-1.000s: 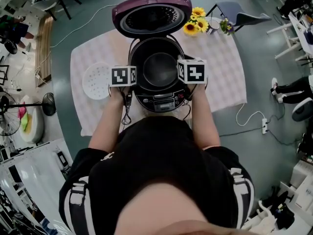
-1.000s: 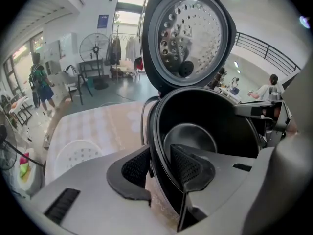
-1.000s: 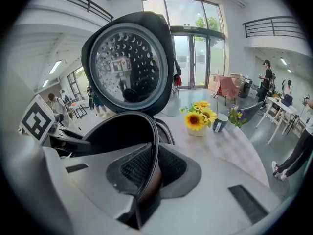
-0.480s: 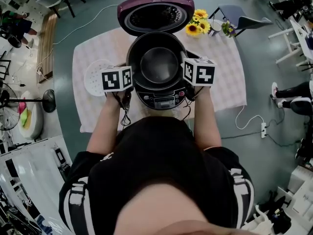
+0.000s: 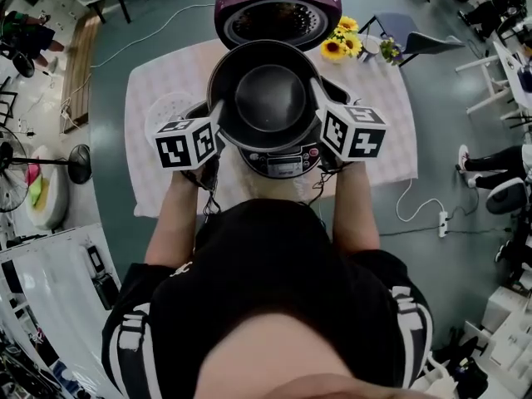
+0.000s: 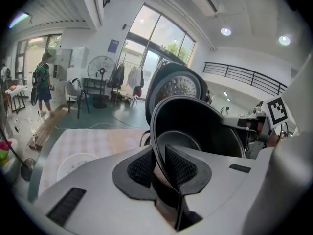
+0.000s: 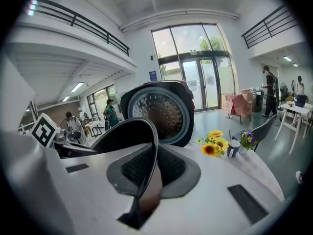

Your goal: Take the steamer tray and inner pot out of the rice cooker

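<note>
The steamer tray (image 5: 169,111) lies on the tabletop (image 5: 384,119) at your left, beside the rice cooker (image 5: 283,161). Your left claw (image 6: 157,161), jaws just closed in, pinches the left rim of the inner pot (image 5: 270,98). Your right claw (image 7: 148,169) pinches the right rim. The pot hangs above the cooker body. Print on the control panel (image 5: 285,169) is too small to read.

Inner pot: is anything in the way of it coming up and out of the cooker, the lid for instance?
Nothing visible does. The lid is swung open behind the inner pot, not over it, and the pot's rim already stands above the rice cooker. The steamer tray lies aside on the cloth, to the left.
</note>
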Action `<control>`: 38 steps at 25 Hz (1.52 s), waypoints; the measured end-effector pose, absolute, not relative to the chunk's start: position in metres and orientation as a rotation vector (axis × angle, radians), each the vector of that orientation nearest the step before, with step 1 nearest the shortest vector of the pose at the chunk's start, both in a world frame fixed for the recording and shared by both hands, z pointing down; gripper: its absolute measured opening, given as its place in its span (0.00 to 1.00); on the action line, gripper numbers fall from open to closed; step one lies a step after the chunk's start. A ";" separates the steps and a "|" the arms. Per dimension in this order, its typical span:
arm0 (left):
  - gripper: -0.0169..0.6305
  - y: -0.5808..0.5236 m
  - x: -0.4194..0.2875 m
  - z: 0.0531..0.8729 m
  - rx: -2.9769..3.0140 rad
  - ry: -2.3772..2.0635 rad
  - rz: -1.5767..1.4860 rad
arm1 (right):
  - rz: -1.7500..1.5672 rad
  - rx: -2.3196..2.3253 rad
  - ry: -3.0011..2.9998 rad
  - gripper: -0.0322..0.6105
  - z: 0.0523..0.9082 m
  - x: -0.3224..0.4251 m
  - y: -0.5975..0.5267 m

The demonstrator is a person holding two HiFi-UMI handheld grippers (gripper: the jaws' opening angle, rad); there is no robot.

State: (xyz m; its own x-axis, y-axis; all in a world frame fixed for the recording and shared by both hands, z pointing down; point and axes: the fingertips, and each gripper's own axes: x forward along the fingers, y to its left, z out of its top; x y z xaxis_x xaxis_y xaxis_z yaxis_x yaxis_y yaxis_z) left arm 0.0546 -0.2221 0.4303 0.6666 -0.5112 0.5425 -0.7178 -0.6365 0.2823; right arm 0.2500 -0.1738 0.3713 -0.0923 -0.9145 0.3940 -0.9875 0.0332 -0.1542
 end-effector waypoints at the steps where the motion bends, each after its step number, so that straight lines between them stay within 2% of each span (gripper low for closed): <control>1: 0.12 -0.222 0.048 0.425 2.410 -0.966 0.555 | 0.571 1.981 -2.130 0.10 0.367 0.244 -0.173; 9: 0.12 -0.219 -0.037 0.407 2.391 -1.089 0.451 | 0.531 1.892 -2.252 0.10 0.355 0.164 -0.185; 17: 0.12 -0.212 -0.166 0.409 2.248 -1.303 0.389 | 0.535 1.669 -2.394 0.10 0.364 0.041 -0.212; 27: 0.11 -0.195 -0.303 0.447 2.061 -1.477 0.401 | 0.654 1.413 -2.499 0.11 0.422 -0.095 -0.227; 38: 0.10 -0.171 -0.384 0.517 1.885 -1.513 0.429 | 0.790 1.255 -2.431 0.11 0.497 -0.177 -0.215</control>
State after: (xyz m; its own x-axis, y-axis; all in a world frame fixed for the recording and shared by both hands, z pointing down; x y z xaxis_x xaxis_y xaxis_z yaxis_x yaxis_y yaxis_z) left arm -0.3844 -0.1715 0.5175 0.2725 -0.7282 0.6289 -0.9499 -0.0997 0.2962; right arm -0.1765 -0.2155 0.4970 -0.5772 -0.6557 0.4867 -0.8166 0.4695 -0.3359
